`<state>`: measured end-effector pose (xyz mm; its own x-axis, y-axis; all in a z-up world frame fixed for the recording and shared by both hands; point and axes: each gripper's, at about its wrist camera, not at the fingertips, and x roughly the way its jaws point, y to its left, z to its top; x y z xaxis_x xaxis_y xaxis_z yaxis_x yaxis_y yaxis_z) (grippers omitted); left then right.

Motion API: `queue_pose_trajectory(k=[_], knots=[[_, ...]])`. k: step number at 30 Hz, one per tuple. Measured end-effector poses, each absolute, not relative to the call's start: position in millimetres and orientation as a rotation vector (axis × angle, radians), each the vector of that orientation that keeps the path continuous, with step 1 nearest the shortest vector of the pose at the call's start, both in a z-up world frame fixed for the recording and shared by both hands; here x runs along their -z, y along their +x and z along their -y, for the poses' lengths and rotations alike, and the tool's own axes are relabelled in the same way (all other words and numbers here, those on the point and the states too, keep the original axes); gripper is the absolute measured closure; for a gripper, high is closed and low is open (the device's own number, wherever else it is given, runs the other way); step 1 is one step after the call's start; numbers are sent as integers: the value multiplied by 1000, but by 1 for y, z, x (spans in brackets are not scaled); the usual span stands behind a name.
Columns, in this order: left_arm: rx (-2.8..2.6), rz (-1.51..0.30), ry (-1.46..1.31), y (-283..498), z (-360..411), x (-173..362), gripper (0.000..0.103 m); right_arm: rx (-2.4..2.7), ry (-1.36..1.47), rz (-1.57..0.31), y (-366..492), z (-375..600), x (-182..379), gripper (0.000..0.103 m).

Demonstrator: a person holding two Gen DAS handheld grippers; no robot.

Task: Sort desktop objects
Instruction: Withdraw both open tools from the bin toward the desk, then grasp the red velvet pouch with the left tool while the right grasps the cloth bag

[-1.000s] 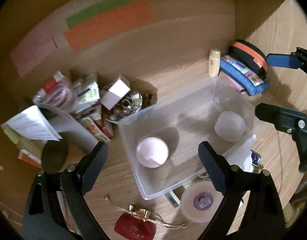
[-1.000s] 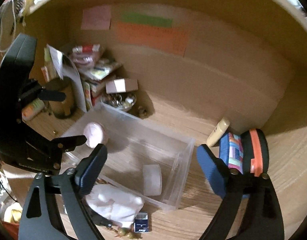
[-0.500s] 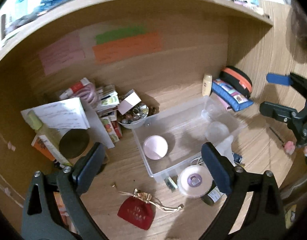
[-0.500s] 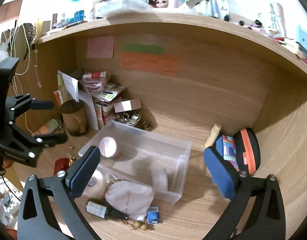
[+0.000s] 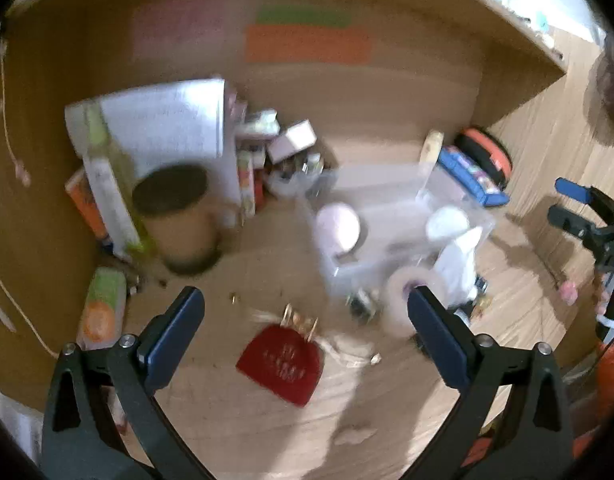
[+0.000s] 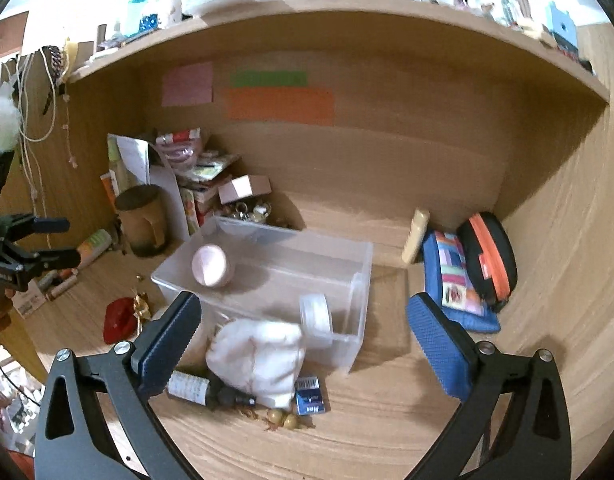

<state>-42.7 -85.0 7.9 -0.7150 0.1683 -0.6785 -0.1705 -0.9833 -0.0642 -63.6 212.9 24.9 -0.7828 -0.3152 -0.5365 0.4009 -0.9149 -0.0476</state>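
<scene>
Desktop clutter rings a clear plastic bin point(image 6: 267, 276) on the wooden desk point(image 6: 367, 432), a pink round case point(image 6: 209, 266) and white jar point(image 6: 315, 314) inside, while the left gripper point(image 5: 305, 316), its jaws opening, and right gripper point(image 6: 303, 322) hover spread and empty.

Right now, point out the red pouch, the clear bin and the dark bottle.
red pouch point(image 5: 281, 364), left wrist view, middle of its fabric face.
clear bin point(image 6: 357, 304), right wrist view, on its right end wall.
dark bottle point(image 6: 189, 387), right wrist view, on its label.
</scene>
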Motion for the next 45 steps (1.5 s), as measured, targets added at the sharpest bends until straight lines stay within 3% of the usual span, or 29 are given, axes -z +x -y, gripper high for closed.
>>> queue_pose_trajectory(k=[16, 32, 36, 43, 45], knots=[[-2590, 48, -1454, -64, 100, 99, 0, 2551, 1096, -125, -97, -212, 69, 0], [-2619, -15, -1511, -85, 97, 115, 0, 2325, 1200, -174, -129, -165, 110, 0], [-2666, -56, -1475, -85, 97, 115, 16, 2321, 1179, -155, -135, -161, 115, 3], [-2702, -63, -1443, -88, 99, 111, 30, 2287, 1181, -69, -139, -166, 118, 8], [-2716, -57, -1440, -91, 100, 111, 39, 2275, 1188, -44, -140, -166, 118, 9]])
